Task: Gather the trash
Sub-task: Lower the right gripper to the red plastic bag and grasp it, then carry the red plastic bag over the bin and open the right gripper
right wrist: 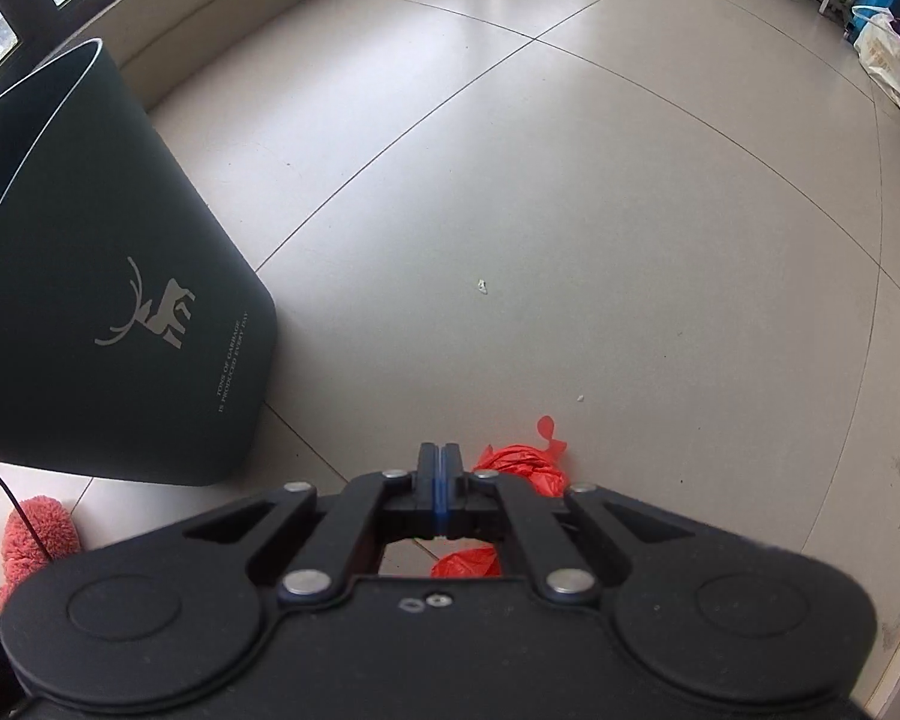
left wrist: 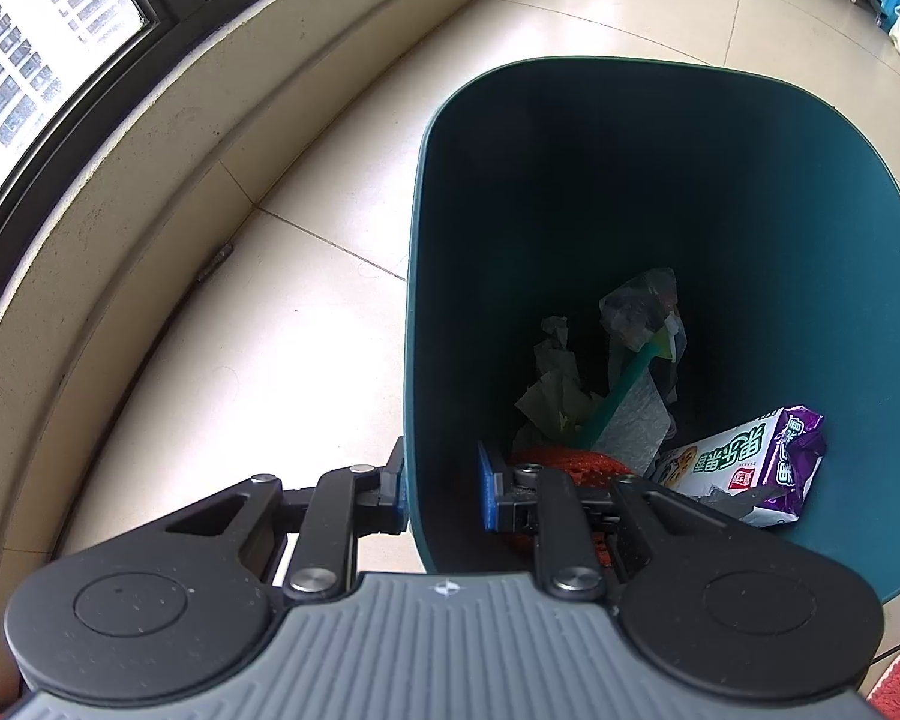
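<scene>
Currently we have the left gripper point(left wrist: 444, 495) straddling the near wall of the dark teal plastic trash bin point(left wrist: 750, 192): one blue-padded finger outside, the other inside, jaws parted with the wall between them; we can't tell if the pads actually press it. Inside the bin we see a purple and white snack wrapper point(left wrist: 756, 468), crumpled pale paper point(left wrist: 555, 384), a green straw point(left wrist: 621, 390), clear crinkled plastic point(left wrist: 639, 306) and an orange-red mesh scrap point(left wrist: 570, 465). Our right gripper point(right wrist: 442, 480) is low over the beige tiled floor point(right wrist: 600, 192), blue pads pressed together with nothing visible between them. A crumpled red plastic bag point(right wrist: 525, 468) lies on the floor just beyond and under the fingers. The bin stands to the left in that view, deer logo on its side, with a pink fluffy slipper point(right wrist: 36, 534) beside its base.
</scene>
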Tool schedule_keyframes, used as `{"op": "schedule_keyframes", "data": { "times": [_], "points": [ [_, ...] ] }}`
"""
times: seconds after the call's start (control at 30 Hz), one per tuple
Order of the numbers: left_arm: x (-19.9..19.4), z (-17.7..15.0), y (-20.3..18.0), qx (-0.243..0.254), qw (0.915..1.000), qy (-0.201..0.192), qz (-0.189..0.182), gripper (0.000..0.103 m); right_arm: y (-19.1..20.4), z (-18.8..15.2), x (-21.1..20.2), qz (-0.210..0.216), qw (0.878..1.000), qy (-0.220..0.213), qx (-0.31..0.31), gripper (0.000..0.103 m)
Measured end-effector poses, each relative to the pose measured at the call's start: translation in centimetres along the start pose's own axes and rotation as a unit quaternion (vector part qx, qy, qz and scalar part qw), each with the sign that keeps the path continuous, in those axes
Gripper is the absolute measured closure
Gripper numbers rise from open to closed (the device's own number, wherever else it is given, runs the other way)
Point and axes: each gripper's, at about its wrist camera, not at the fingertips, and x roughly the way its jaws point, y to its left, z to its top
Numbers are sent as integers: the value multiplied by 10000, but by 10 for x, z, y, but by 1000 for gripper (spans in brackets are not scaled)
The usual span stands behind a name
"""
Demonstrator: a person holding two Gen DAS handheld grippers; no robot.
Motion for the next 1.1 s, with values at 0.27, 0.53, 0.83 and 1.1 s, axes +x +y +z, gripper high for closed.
{"op": "schedule_keyframes", "data": {
  "times": [0.27,0.53,0.83,1.1],
  "points": [
    [-1,-1,-1,92,9999,-8,72,82,-44,-7,82,-323,9976,567,222,41],
    [5,0,-8,191,9997,41,175,82,-64,-22,140,-500,9910,1016,708,40],
    [4,-2,-7,174,9997,-11,172,82,-37,-32,119,-511,9937,844,536,84],
    [2,-3,-5,106,9997,-90,195,82,1,-16,23,-446,9980,291,335,86]
  ]
}}
